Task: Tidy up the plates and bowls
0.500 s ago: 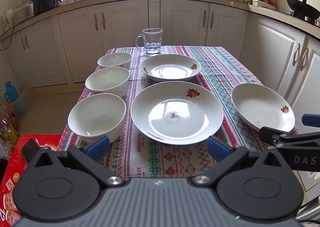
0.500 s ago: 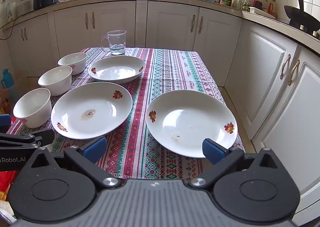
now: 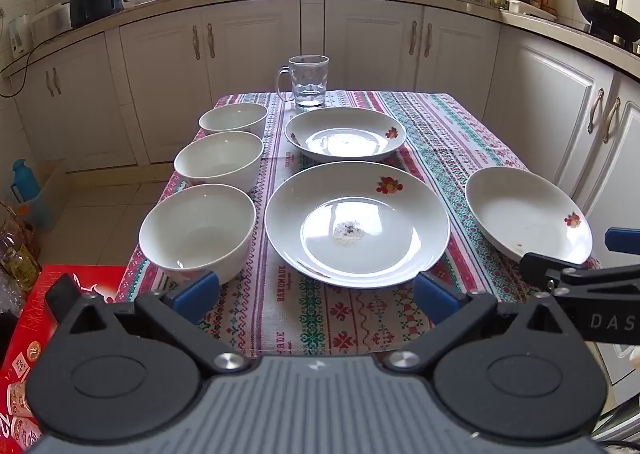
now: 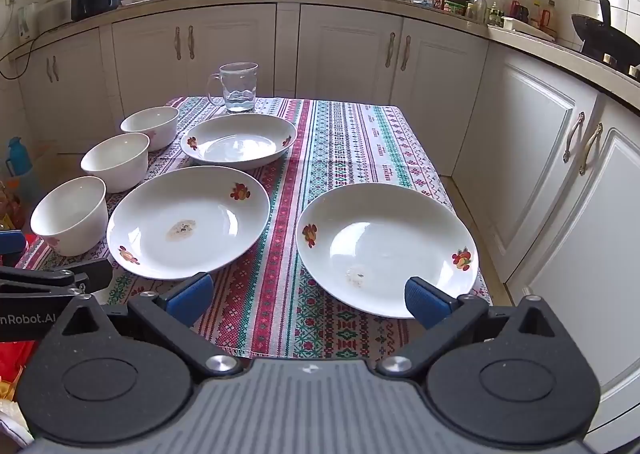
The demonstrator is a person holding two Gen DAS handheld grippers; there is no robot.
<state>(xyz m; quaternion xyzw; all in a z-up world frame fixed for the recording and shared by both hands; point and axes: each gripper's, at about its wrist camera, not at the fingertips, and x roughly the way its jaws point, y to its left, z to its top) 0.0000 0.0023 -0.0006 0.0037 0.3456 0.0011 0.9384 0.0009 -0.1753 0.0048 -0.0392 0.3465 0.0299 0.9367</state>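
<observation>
left gripper [image 3: 316,296] tilted down, jaws wide, empty

Left tongs [image 3: 316,296]: black linkage arms with round pivot discs, silver screws, blue finger pads [image 3: 192,294], grey ribbed body with a small white mark. Right tongs [image 4: 308,294]: same build, blue pads [image 4: 426,302]. White lettering on each one's side.

The cloth [image 3: 360,318] is white, cross-stitched in red, green and pink bands. Three bowls [image 3: 200,230] are plain white. Three plates [image 3: 356,226] are white with small red-and-orange fruit motifs on the rim. The mug [image 3: 308,82] is clear glass. Each claw [image 3: 316,294] is black with blue pads [image 3: 196,294]. The cabinets [image 3: 372,42] are cream. The box [image 3: 24,334] is red.
</observation>
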